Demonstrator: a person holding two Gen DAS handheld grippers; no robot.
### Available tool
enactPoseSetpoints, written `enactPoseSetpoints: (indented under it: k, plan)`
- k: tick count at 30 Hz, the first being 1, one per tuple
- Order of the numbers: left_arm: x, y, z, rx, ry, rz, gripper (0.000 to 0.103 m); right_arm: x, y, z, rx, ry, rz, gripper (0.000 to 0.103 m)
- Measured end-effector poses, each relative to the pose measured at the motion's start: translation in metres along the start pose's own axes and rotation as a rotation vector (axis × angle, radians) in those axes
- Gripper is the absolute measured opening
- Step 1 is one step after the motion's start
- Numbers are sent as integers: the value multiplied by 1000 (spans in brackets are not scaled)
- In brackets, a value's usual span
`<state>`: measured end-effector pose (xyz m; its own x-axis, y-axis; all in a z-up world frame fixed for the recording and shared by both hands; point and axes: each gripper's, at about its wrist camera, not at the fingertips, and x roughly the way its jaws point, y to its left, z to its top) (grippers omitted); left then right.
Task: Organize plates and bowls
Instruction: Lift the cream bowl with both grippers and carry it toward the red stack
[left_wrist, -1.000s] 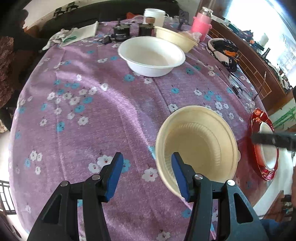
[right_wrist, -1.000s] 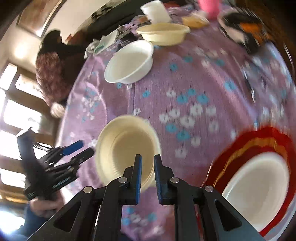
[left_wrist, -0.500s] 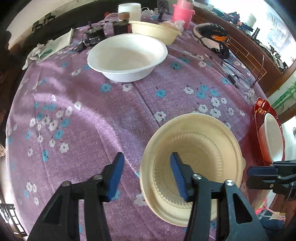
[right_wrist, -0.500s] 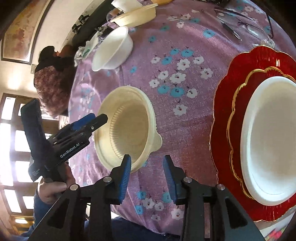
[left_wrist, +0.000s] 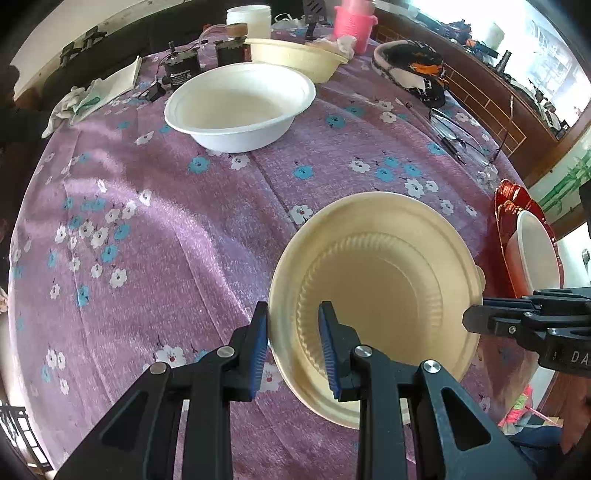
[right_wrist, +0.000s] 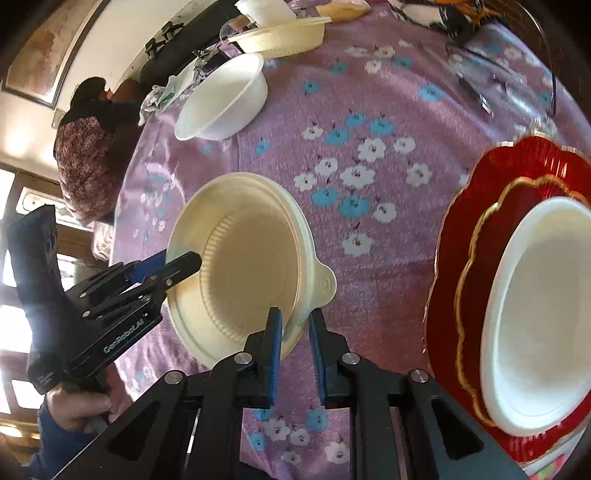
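Cream bowl (left_wrist: 373, 295) on purple floral tablecloth (left_wrist: 166, 229). Rim now straddled by both grippers; one second earlier neither pair of fingers had rim between them. Left gripper (left_wrist: 293, 341): jaws closing, near rim between blue pads, gap visible on inner side. Right gripper (right_wrist: 295, 343): jaws closing, opposite rim between pads, contact not discernible. Lettering "GenRobot.AI" read on left gripper body, from right wrist view. White bowl (left_wrist: 240, 103) well beyond left fingers.

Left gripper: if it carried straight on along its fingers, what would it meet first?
Most likely the cream bowl. The left gripper already straddles its near rim, jaws closing, one finger inside and one outside. Pushed further, the inner finger would probably meet the bowl's ribbed wall; depth is uncertain.
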<state>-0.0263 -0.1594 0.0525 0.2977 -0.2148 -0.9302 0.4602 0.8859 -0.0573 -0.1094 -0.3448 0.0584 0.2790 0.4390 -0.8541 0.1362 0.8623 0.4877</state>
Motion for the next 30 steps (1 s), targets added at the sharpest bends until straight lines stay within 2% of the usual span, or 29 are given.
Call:
enactPoseSetpoints:
  k: [6, 12, 30]
  plan:
    - [3, 0, -4, -15, 1, 21, 26, 8, 3, 3, -24, 14, -15, 19]
    - [-4, -1, -7, -11, -18, 50, 26, 6, 8, 3, -49, -13, -16, 16]
    - [-24, -11, -9, -5, -59, 51, 26, -21, 18, -2, -72, -91, 0, 16]
